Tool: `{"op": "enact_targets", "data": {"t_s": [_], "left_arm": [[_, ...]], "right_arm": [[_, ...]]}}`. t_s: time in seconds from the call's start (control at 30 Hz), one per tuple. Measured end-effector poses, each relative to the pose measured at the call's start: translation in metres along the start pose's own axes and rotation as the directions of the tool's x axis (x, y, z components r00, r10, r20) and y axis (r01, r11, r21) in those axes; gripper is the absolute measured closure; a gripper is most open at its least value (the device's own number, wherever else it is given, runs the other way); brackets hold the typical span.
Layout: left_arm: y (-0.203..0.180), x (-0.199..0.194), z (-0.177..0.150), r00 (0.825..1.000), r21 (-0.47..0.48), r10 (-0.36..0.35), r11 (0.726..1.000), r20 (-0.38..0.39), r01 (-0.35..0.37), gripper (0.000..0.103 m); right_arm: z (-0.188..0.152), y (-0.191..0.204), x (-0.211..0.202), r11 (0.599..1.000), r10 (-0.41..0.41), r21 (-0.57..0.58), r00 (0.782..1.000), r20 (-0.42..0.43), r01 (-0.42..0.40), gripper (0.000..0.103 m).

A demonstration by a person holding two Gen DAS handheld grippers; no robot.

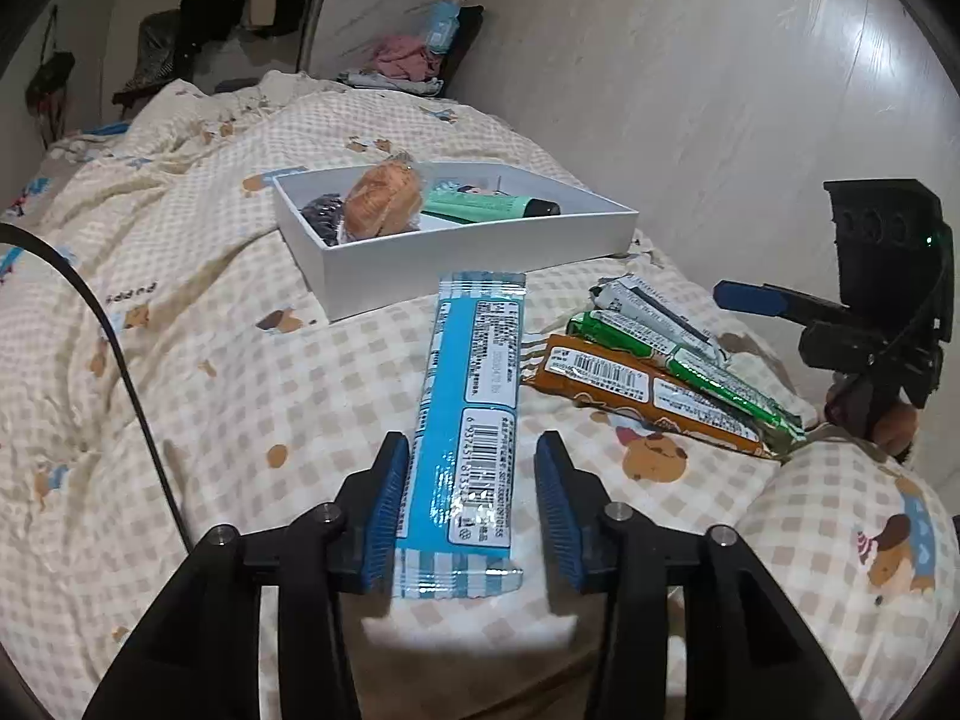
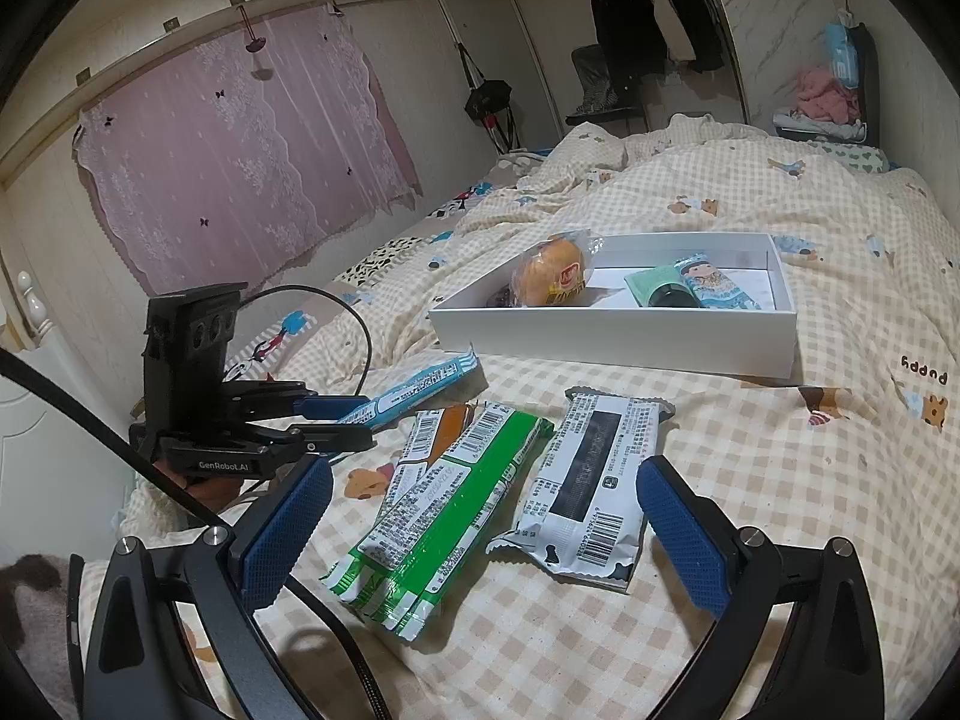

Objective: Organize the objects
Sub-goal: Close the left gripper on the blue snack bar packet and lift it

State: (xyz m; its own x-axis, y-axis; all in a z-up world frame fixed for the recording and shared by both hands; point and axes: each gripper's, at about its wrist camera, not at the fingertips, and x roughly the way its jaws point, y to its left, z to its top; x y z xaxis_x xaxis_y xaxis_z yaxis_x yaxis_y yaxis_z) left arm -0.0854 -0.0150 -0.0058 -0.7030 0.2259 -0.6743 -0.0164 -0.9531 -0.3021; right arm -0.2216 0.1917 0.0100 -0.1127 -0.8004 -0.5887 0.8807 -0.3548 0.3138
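1. The blue snack bar point(image 1: 471, 414) lies between the pads of the left tongs point(image 1: 474, 510), its near crimped end toward the camera and its far end pointing at the white box point(image 1: 480, 252). In the right wrist view the bar point(image 2: 414, 390) looks lifted off the bed at the tong end, so the left tongs appear to be pinching it, though in the left view a gap shows beside the right pad; I judge a light hold across its width.
2. Handling, as a judgement: the bar looks light, with a glossy, slippery foil wrapper over a fairly stiff filling. Held near one end, it may droop or swing. A grip across the narrow width, closer to the middle, would steady it; the flat crimped ends would only crumple.
3. Just to its right lie three more wrapped bars: an orange-brown one point(image 1: 648, 396), a green one point(image 2: 444, 498) overlapping it, and a white one point(image 2: 594, 480).
4. The right tongs point(image 2: 486, 540) are spread wide and hold nothing, hovering over the green and white bars.
5. The white box sits farther along the bed and already holds a wrapped bun point(image 2: 552, 273), a green tube point(image 1: 486, 204) and a small packet with a cartoon figure point(image 2: 714, 285).
6. Everything rests on a soft, checked quilt point(image 2: 780, 480), which will give under any downward press.
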Motion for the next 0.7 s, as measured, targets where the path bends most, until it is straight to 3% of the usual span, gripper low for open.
{"op": "enact_targets", "data": {"t_s": [0.13, 0.23, 0.4, 0.57, 0.7], "left_arm": [[-0.003, 0.008, 0.001, 0.999, 0.001, 0.024, 1.0, -0.023, -0.024, 0.053], [-0.009, 0.007, 0.0, 0.999, 0.024, 0.053, 0.998, -0.015, -0.052, 0.07], [-0.013, -0.002, 0.0, 0.999, 0.037, 0.04, 0.998, 0.028, -0.041, 0.07], [-0.022, -0.02, 0.001, 0.99, 0.077, -0.027, 0.997, 0.138, 0.017, 0.07], [-0.027, -0.022, 0.002, 0.986, 0.093, -0.038, 0.995, 0.163, 0.023, 0.07]], "right_arm": [[0.0, -0.001, 0.0, 1.0, 0.002, 0.001, 1.0, -0.003, -0.002, 0.001], [0.0, -0.001, 0.0, 1.0, 0.004, 0.003, 1.0, -0.005, -0.004, 0.001], [0.0, -0.002, 0.0, 1.0, 0.004, 0.003, 1.0, -0.006, -0.004, 0.001], [0.0, -0.002, 0.0, 1.0, 0.004, 0.003, 1.0, -0.005, -0.004, 0.001], [0.0, -0.001, 0.0, 1.0, 0.004, 0.003, 1.0, -0.006, -0.004, 0.001]]}}
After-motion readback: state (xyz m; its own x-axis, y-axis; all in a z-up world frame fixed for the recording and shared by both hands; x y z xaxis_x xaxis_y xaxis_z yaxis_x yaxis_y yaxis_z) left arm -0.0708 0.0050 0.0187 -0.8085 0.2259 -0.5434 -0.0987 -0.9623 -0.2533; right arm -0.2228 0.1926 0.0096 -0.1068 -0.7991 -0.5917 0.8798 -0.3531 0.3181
